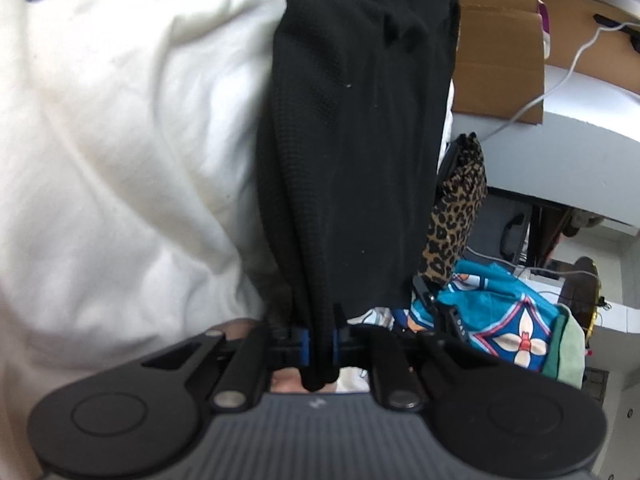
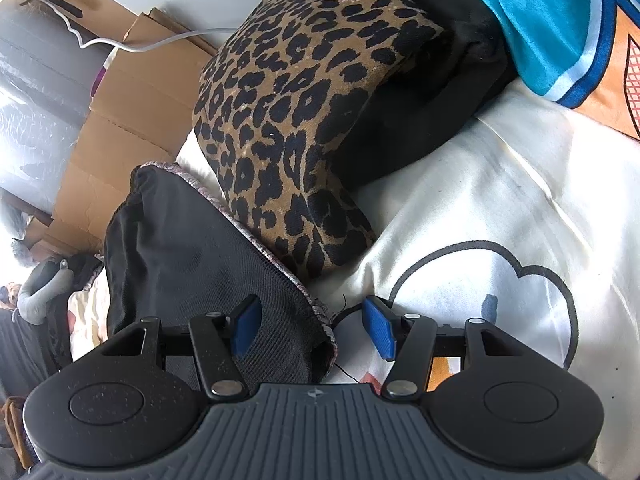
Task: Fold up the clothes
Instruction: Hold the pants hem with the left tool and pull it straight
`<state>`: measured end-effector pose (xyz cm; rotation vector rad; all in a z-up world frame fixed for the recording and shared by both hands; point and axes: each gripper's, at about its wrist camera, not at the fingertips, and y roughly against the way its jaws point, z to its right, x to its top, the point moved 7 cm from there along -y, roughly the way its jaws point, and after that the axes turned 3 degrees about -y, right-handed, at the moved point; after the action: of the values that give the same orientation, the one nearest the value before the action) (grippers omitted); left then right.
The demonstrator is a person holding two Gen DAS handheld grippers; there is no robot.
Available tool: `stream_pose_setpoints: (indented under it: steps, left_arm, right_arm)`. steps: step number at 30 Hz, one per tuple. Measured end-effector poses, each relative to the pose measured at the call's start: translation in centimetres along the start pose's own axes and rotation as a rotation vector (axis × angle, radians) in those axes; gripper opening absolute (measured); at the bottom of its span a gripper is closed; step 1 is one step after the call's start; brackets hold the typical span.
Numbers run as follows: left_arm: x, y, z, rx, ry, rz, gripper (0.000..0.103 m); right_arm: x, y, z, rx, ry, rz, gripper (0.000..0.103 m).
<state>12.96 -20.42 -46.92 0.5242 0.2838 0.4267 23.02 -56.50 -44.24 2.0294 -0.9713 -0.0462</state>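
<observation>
Right now the black garment (image 1: 352, 152) hangs bunched over the cream bedding (image 1: 120, 140), its end pinched between the blue pads of the left hand-held gripper (image 1: 320, 346). Beside it lie a leopard-print piece (image 2: 296, 120) and a teal patterned cloth (image 2: 552, 20). Over a second black mesh garment (image 2: 192, 256), the right hand-held gripper (image 2: 312, 328) stands spread, one pad touching the fabric.

Each handheld gripper has a ribbed grey body, two round black discs and black linkage arms with silver rivets. The left gripper (image 1: 320, 346) and right gripper (image 2: 312, 326) both carry blue finger pads (image 2: 379, 327).
</observation>
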Motion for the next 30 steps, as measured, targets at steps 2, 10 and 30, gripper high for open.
stream_pose_setpoints:
  steps: [2,10,30]
  left_arm:
    - [0.0,0.7,0.5,0.025,-0.013,0.002,0.01]
    - [0.2,4.5,1.6,0.078,-0.077,-0.005,0.009]
    - [1.8,6.9,1.0,0.133,-0.09,0.024,0.009]
  right_arm:
    - [0.1,0.1,0.0,0.0,0.003,-0.006,0.063]
    - [0.4,0.5,0.0,0.005,-0.002,-0.043,0.063]
    - [-1.0,-1.8,-3.4,0.061,0.169,-0.234,0.062]
